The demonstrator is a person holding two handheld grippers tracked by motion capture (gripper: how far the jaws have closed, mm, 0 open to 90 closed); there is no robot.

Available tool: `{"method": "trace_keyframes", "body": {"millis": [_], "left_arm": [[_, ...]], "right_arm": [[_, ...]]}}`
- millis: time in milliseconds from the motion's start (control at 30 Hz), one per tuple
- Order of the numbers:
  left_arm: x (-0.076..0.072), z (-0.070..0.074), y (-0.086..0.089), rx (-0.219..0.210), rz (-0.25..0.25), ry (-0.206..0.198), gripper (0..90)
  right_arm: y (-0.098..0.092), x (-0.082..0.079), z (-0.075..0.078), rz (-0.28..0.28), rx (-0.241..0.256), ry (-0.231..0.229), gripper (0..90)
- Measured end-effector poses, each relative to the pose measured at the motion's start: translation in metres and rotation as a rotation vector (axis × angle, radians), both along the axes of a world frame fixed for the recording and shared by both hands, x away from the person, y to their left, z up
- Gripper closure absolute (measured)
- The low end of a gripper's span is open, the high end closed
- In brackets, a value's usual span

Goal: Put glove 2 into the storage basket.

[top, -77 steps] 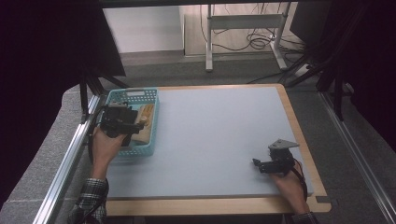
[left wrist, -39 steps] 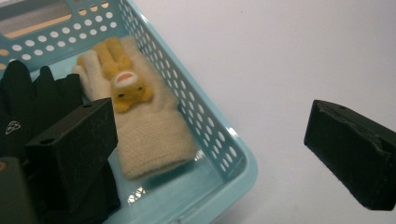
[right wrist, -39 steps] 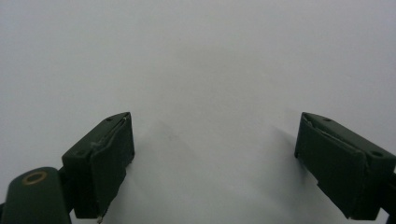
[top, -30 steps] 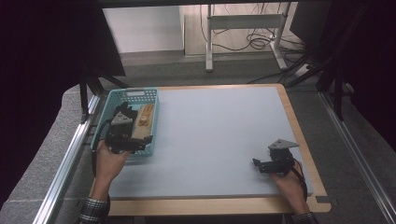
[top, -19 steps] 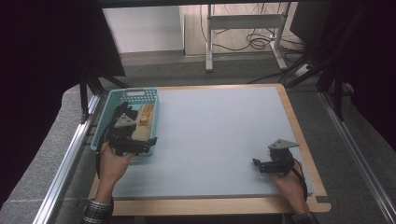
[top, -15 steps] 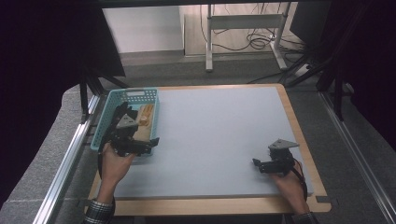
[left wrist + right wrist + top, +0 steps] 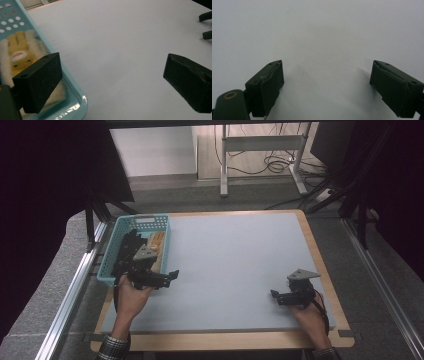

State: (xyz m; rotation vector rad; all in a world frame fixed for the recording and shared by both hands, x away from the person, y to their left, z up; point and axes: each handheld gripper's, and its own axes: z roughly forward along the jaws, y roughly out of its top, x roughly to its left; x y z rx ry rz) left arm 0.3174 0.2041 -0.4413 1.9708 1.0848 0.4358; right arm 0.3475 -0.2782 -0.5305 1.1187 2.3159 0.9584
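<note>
Turquoise plastic forms the basket (image 7: 111,270) at the far left of the table (image 7: 235,265), and its near right corner also shows at the lower left of the left gripper view (image 7: 80,105). Inside it lies a yellow and cream soft toy (image 7: 18,53), with some dark items (image 7: 125,250) beside it on the left that are too blurred to name. The left gripper (image 7: 167,276) hangs over the basket's near right corner with its 2 jaws spread wide and pinching nothing; in its own view (image 7: 112,80) one jaw stands over the basket's rim and the other over bare table. The right gripper (image 7: 277,296) sits at the near right of the table, well apart from the basket. Its 2 jaws are also spread wide (image 7: 325,87), with plain pale grey surface between them.
</note>
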Motion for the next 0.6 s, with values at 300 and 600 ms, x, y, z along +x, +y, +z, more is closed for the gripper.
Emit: {"method": "trace_keyframes", "body": {"millis": [300, 600], "left_arm": [[0.002, -0.003, -0.015, -0.008, -0.034, -0.004, 2.7], [0.003, -0.006, -0.032, -0.018, -0.073, -0.008, 2.7]], "right_arm": [[0.0, 0.0, 0.0, 0.0, 0.0, 0.0, 11.4], [0.0, 0.0, 0.0, 0.0, 0.0, 0.0, 11.4]]}}
